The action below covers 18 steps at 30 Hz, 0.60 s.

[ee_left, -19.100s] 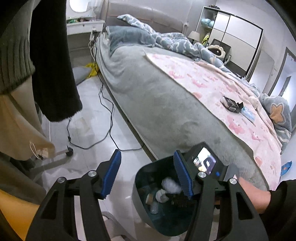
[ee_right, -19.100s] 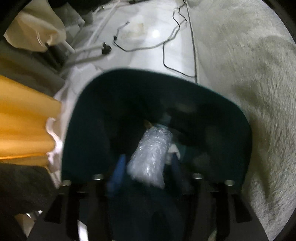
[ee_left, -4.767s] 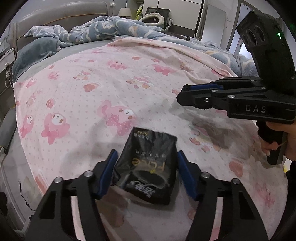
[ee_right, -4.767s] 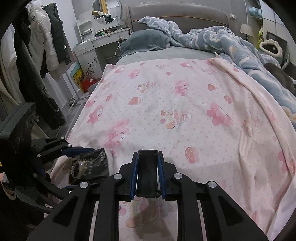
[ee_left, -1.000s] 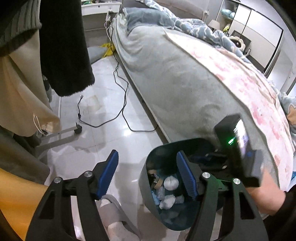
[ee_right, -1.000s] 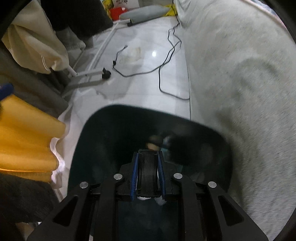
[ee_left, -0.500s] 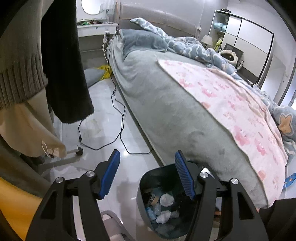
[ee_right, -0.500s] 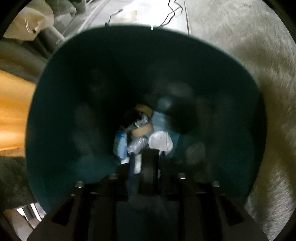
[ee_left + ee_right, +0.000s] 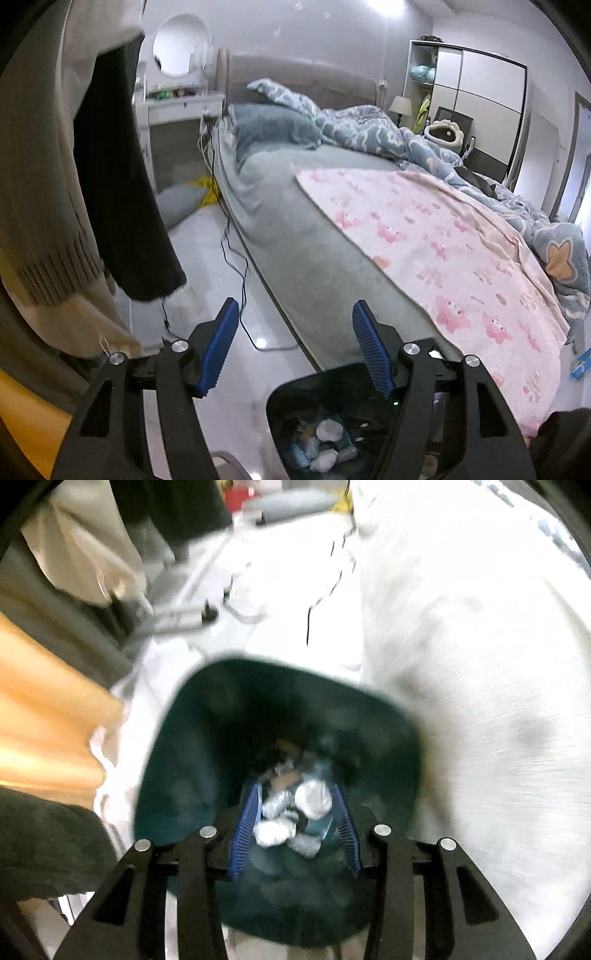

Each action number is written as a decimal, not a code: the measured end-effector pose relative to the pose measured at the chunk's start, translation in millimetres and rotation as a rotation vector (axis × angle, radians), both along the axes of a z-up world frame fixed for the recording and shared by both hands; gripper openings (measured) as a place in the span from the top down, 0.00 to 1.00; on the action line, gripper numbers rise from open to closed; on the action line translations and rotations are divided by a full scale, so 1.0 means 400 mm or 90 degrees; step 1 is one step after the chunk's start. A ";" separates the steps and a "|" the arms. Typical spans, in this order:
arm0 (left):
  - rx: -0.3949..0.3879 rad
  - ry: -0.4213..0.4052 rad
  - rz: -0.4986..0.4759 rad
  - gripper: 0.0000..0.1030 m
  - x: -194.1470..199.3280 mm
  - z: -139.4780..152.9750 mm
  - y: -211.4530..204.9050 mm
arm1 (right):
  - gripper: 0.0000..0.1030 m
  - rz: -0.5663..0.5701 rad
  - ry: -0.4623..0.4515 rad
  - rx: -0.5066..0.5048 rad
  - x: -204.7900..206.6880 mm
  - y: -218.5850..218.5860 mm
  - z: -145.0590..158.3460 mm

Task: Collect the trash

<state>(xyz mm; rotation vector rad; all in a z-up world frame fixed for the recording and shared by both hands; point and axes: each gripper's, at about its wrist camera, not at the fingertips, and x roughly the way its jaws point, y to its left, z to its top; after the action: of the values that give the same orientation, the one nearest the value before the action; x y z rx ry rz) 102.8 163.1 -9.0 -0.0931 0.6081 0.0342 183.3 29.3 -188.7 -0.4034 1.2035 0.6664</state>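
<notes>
1. My left gripper (image 9: 291, 343) is hanging with its jaws wide and nothing between them; they have just been opening further.
2. My right gripper (image 9: 293, 827) is pointing down over the bin (image 9: 177, 775), jaws parted narrowly and just opening, gripping nothing; the trash (image 9: 295, 808) seen between them is lying below on the bin floor.
3. Only my left view is showing the bed (image 9: 295, 236), with one pink blanket (image 9: 424, 236) at 3 o'clock and one blue duvet (image 9: 369, 125) at 1 o'clock, and one round mirror (image 9: 181, 44) at 11 o'clock.
4. Only my right view is looking straight into the bin, though blurred: I am counting about four pale crumpled wads, and the rest is too blurred to count.
5. In my left view the bin (image 9: 291, 387) is sitting at 6 o'clock, beside the bed's edge.
6. Both views are showing one black cable (image 9: 236, 266) on the floor and hanging clothes (image 9: 122, 184) at 9 o'clock.
</notes>
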 end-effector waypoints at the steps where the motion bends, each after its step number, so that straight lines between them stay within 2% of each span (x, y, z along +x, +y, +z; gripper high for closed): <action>1: 0.003 -0.007 0.001 0.30 -0.007 0.009 -0.006 | 0.59 -0.003 -0.014 0.010 -0.002 -0.006 0.024; 3: 0.004 -0.019 0.005 0.25 -0.020 0.024 -0.016 | 0.59 -0.021 -0.061 0.040 -0.006 -0.039 0.098; 7: 0.013 -0.044 0.002 0.20 -0.048 0.052 -0.055 | 0.52 -0.073 -0.139 0.094 -0.016 -0.127 0.223; 9: 0.024 -0.070 0.003 0.08 -0.072 0.079 -0.087 | 0.48 -0.111 -0.193 0.116 -0.035 -0.196 0.298; 14: 0.039 -0.107 0.013 0.04 -0.137 0.130 -0.139 | 0.28 -0.185 -0.287 0.170 -0.105 -0.372 0.436; 16: 0.036 -0.112 0.020 0.03 -0.158 0.142 -0.155 | 0.25 -0.202 -0.312 0.179 -0.119 -0.425 0.471; 18: 0.038 -0.131 0.015 0.03 -0.184 0.154 -0.173 | 0.15 -0.225 -0.345 0.198 -0.143 -0.495 0.512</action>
<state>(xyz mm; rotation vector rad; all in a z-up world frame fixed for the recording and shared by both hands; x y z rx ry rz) 29.0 93.9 52.6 -0.0449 0.4000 0.0655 126.3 -168.5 16.3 -0.0898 0.6174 0.3895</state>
